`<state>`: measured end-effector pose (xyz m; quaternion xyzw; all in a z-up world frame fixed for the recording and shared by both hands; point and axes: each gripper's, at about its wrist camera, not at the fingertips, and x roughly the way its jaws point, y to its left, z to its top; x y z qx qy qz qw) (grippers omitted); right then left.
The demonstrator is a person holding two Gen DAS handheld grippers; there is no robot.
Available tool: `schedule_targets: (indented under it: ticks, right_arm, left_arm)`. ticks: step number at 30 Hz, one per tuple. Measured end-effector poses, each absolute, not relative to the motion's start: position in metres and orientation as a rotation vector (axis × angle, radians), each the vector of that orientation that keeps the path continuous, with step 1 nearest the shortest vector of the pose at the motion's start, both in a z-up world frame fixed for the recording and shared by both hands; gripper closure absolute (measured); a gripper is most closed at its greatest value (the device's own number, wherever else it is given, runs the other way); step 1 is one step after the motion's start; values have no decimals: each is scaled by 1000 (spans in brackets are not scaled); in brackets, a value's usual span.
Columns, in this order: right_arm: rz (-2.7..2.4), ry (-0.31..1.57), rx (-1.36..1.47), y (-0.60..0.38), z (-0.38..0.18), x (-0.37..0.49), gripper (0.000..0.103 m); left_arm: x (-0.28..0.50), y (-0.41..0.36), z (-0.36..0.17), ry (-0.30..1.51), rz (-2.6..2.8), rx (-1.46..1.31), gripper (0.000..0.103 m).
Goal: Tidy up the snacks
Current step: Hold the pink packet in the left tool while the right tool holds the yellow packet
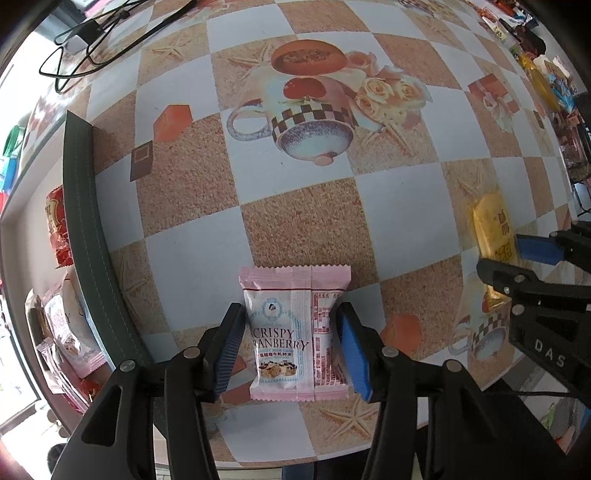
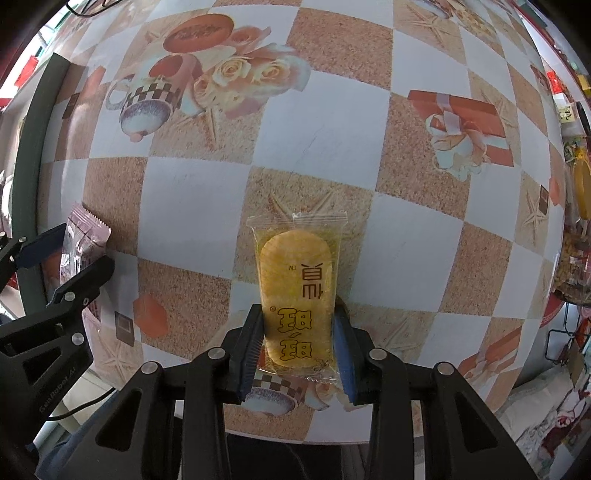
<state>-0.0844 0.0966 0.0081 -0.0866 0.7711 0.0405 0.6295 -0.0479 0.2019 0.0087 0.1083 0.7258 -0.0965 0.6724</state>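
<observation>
A pink "Crispy Cranberry" packet (image 1: 291, 332) lies flat on the checkered tablecloth (image 1: 295, 221). My left gripper (image 1: 291, 314) points down over it, open, with its pads beside the packet's two long edges and no visible squeeze. To the right, my right gripper (image 1: 498, 254) is shut on a clear packet with a yellow rice cracker (image 2: 295, 280). In the right wrist view the right gripper (image 2: 299, 314) pinches the cracker packet's lower half from both sides. The left gripper (image 2: 86, 245) shows at the left edge, around the pink packet (image 2: 86, 232).
A dark green box wall (image 1: 85, 229) stands at the left, with a red packet (image 1: 55, 229) and more pink packets (image 1: 70, 332) behind it. Black cables (image 1: 92, 33) lie at the far left corner. Assorted snacks (image 1: 546, 85) crowd the right edge. The table's near edge runs just below both grippers.
</observation>
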Motion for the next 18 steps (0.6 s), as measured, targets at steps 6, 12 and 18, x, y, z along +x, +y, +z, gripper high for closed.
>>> schedule_targets:
  ticks: [6,12,18]
  right_arm:
    - [98,1770,-204,99,7,-89,65]
    - [100,1769,-205,99,6,-89,65]
    - [100,1770,-205,98,6,-87,65]
  left_arm:
    - [-53,199,7,1644,-216,268,48]
    - [-60,194,6,1643,-219,300,48]
    - [-65,196,5,1649,-221,293,46]
